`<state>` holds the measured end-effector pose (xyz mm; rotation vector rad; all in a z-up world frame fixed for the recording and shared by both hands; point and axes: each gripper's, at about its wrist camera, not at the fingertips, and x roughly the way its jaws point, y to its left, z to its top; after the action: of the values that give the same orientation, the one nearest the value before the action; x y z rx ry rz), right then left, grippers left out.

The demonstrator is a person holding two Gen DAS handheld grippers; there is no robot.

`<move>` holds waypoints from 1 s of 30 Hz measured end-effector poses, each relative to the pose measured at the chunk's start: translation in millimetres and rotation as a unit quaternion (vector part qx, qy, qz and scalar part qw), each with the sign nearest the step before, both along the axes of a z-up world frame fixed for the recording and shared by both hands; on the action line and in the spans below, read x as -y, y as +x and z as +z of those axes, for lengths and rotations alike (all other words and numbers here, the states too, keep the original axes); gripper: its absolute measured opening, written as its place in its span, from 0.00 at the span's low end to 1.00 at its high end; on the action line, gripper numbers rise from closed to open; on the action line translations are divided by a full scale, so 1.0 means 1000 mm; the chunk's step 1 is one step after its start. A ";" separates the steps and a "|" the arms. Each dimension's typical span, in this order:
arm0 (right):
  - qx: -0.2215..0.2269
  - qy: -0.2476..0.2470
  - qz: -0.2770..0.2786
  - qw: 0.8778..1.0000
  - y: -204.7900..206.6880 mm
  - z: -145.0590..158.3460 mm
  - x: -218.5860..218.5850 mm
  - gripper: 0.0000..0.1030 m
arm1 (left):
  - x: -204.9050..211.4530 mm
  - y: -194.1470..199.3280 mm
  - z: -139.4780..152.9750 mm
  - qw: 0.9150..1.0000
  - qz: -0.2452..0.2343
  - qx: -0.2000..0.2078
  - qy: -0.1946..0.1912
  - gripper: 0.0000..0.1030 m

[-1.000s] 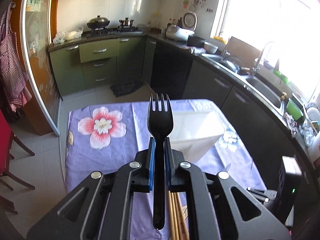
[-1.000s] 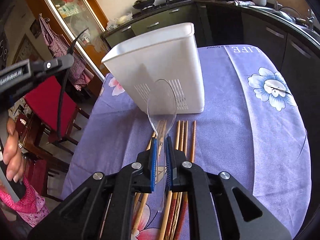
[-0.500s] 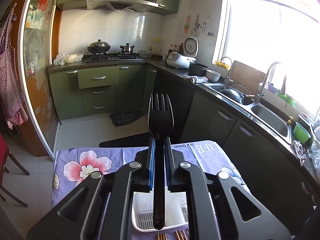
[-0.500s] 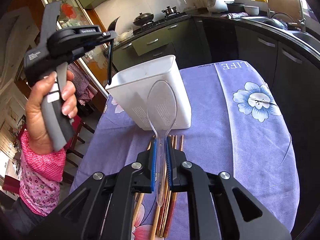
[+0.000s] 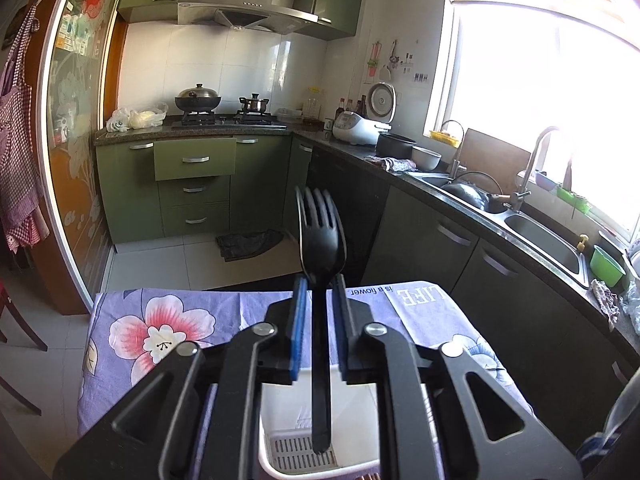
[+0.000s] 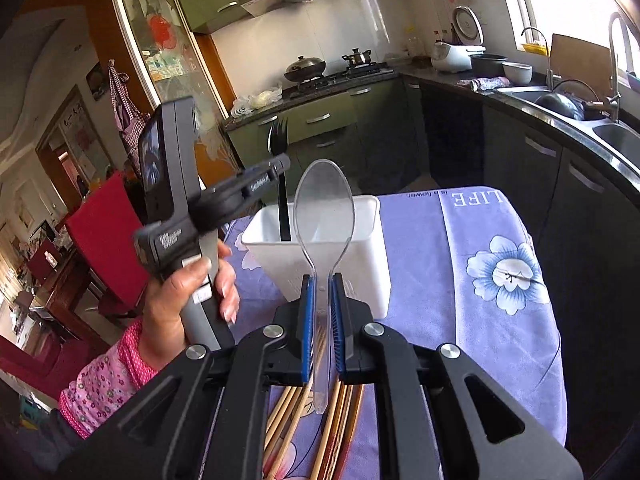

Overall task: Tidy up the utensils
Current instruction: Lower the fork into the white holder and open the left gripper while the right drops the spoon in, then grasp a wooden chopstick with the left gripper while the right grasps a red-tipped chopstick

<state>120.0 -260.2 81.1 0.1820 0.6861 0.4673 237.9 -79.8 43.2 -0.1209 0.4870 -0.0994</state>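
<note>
My left gripper [image 5: 320, 292] is shut on a black plastic fork [image 5: 320, 236], tines up; the handle end hangs inside the white slotted utensil holder [image 5: 280, 412] right below it. In the right wrist view the left gripper [image 6: 280, 164] holds the fork [image 6: 282, 184] upright with its handle dipping into the white holder [image 6: 372, 256]. My right gripper [image 6: 320, 284] is shut on a clear plastic spoon [image 6: 324, 208], bowl up, just in front of the holder. Wooden chopsticks [image 6: 288, 416] lie on the purple flowered tablecloth [image 6: 480, 320] under the right gripper.
The table's far edge [image 5: 360, 286] drops to a tiled floor. Green kitchen cabinets [image 5: 192, 184], a stove and a sink counter [image 5: 520, 216] lie beyond. A red chair [image 6: 104, 232] stands to the table's left. The person's hand [image 6: 188, 300] holds the left gripper.
The left gripper rose, tilted upright and moved over the white holder, lowering the fork's handle into it. The right gripper with the spoon lifted and came closer to the holder.
</note>
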 end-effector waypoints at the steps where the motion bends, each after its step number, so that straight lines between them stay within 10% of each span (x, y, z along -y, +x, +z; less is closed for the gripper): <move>1: 0.009 0.000 -0.005 1.000 0.005 0.007 -0.001 0.09 | -0.001 -0.003 -0.002 1.000 0.003 0.000 0.001 0.36; 11: 0.112 0.009 -0.066 0.992 0.070 0.065 -0.024 0.09 | -0.029 -0.056 0.021 1.000 0.021 0.009 0.019 0.45; 30: 0.032 -0.030 -0.049 0.998 0.085 -0.020 -0.032 0.24 | -0.031 -0.103 -0.079 0.973 -0.039 -0.219 0.063 0.48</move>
<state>205.0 -228.3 60.7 0.1423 0.6247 0.3565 134.8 -49.3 -35.4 0.0038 0.9377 -0.1196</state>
